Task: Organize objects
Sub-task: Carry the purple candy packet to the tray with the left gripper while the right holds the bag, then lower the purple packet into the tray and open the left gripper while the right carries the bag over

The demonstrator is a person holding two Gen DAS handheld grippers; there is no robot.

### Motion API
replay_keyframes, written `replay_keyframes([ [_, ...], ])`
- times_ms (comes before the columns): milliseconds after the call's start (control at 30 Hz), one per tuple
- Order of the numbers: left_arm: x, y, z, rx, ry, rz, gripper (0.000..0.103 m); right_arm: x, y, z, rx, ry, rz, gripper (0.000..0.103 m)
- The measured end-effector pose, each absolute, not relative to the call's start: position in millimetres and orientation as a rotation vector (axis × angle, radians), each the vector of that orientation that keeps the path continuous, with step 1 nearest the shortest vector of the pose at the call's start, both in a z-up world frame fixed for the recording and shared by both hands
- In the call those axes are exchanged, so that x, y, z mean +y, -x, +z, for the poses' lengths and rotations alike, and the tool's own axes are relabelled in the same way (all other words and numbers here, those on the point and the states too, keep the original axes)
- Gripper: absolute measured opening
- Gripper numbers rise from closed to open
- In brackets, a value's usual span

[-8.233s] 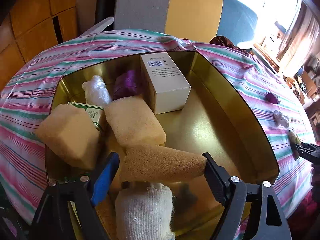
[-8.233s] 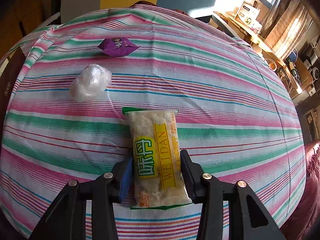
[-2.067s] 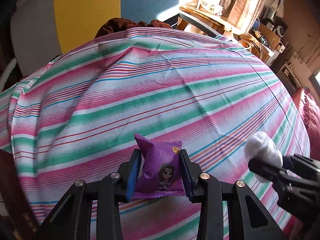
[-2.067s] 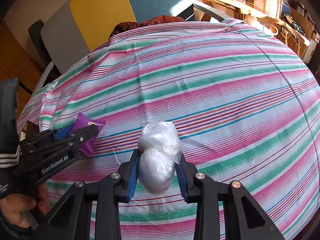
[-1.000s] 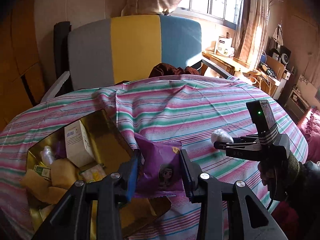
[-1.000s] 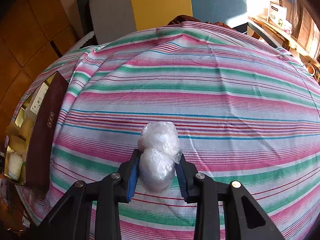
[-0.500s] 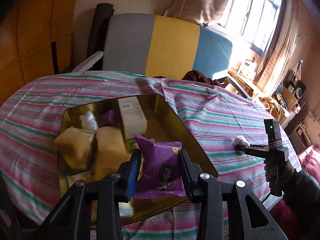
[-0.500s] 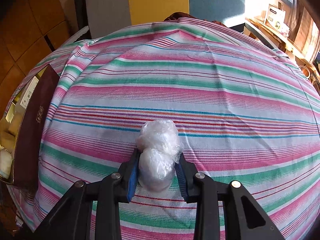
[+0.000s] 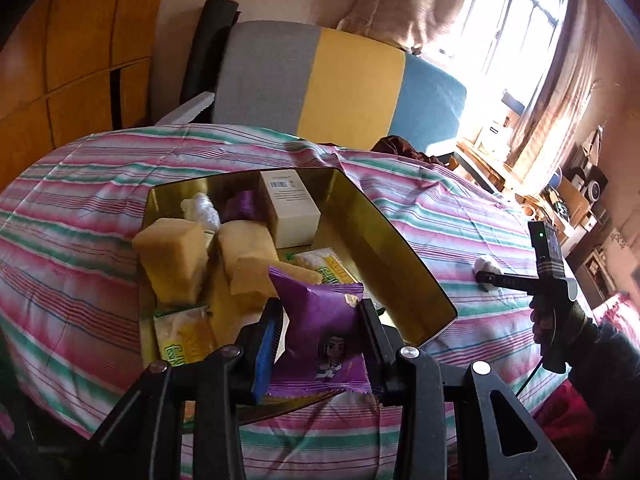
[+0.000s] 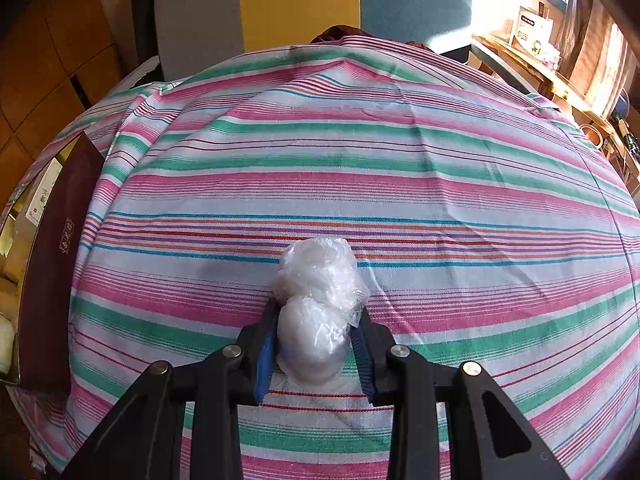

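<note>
My left gripper is shut on a purple snack packet and holds it above the near end of the gold tin box. The box holds yellow sponges, a white carton, a purple packet, a plastic-wrapped white ball and yellow-green snack bags. My right gripper is shut on a plastic-wrapped white ball above the striped cloth. It also shows in the left wrist view, right of the box. The box's dark outer wall is at the right wrist view's left edge.
The round table wears a pink, green and white striped cloth. A grey, yellow and blue chair stands behind it. Wooden panels are at left. A cluttered shelf and a window are at right.
My left gripper has swung left with the purple packet and come nearer over the box. My right gripper with the wrapped ball has barely moved.
</note>
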State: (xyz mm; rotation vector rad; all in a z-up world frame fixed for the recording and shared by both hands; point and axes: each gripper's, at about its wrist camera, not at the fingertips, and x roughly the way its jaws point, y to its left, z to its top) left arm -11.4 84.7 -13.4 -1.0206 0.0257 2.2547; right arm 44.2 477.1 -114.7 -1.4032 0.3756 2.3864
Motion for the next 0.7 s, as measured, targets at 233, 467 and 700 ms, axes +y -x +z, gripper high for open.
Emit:
replay_keyframes([
  [233,120.3,25.8,-48.3,0.117,1.111,2.203,0.039,475.4,-43.8,-114.2,0.374,1.409,2.371,0.033],
  [467,120.2,29.7,-66.0,0.157,1.161,2.237,0.04,475.8,-42.5,-114.3,0.37,1.416,2.362,0.033],
  [700,115.6,24.7,-55.3,0.184,1.105,2.292,0.043,474.4,-40.6,-112.4,0.368,1.414,2.344,0.033],
])
